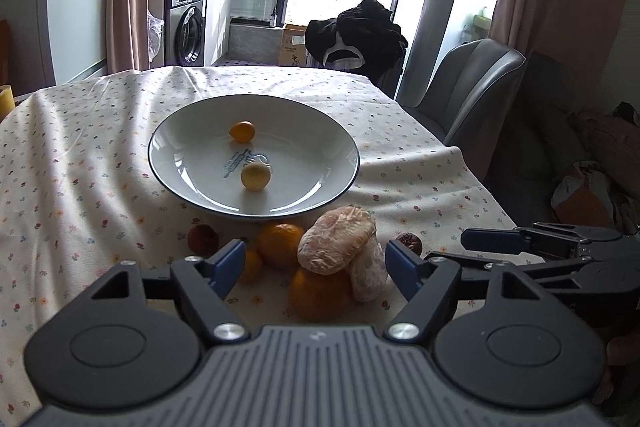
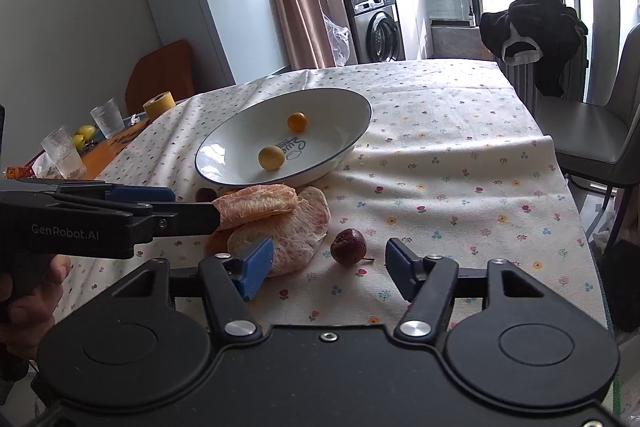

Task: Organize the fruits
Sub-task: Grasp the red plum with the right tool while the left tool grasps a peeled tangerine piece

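Left wrist view: the left gripper (image 1: 316, 267) stands wide apart, empty, its blue fingers flanking a heap of fruit on the flowered tablecloth (image 1: 80, 187): a peeled pomelo segment (image 1: 336, 241) lying on oranges (image 1: 320, 293). Beyond sits the white plate (image 1: 320, 183) holding a kumquat (image 1: 242, 131) and a pale yellow fruit (image 1: 255, 177).

Right wrist view: the right gripper (image 2: 328, 267) is likewise spread wide, holding nothing; a dark wrinkled passion fruit (image 2: 349, 246) lies between its fingertips on the cloth
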Demonstrator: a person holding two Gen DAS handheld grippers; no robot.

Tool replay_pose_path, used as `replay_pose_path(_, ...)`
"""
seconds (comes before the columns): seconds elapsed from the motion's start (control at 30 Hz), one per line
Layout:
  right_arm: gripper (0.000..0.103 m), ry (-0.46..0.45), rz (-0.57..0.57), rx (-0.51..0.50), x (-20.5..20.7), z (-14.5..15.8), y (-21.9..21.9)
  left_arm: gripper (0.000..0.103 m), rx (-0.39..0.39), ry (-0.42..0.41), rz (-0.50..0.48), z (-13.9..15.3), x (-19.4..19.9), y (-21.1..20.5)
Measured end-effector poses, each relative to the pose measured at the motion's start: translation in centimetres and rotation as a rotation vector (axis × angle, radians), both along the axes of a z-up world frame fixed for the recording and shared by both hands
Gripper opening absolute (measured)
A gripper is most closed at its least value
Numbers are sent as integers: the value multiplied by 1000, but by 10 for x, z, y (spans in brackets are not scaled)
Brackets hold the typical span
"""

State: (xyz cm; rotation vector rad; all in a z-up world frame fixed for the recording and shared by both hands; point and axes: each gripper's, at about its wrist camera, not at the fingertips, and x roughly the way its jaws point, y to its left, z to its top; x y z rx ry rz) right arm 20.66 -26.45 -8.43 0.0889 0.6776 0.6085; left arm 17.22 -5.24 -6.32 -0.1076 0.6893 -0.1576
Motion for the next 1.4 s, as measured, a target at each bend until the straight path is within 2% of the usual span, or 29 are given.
replay_pose_path(0.1,56,5,-2,-5,4,-2,1,71,-6,6,-11,-2,5,-3)
replay_pose_path(0.3,47,25,-6,-14,11,-8,4,58,6,26,-27,-8,14,-11)
replay_pose_path(0.6,47,37,-14,-26,22,-16,5,52,-7,50,-35,-15,25,-14)
replay_pose_path(0.7,47,37,-8,-34,24,-18,8,47,-7,50,-38,-15,27,-14)
replay_pose_path(0.73,47,36,-5,-36,25,-18,9,40,-3,50,-39,-15,27,-14)
replay_pose_path(0.87,47,41,2,-46,26,-22,14,34,-10,53,-43,-15,27,-11)
replay_pose_path(1.03,44,41,4,-56,27,-24,17,33,-14,39,-41,-12,24,-6)
replay_pose_path(1.2,28,31,-4,-101,28,-24,21,32,-23,28,-40,-9,18,-2)
replay_pose_path(1.37,26,45,-13,-94,28,-22,20,32,-32,18,-33,-7,13,3)
replay_pose_path(1.4,22,44,-14,-93,27,-21,19,32,-35,15,-32,-7,12,5)
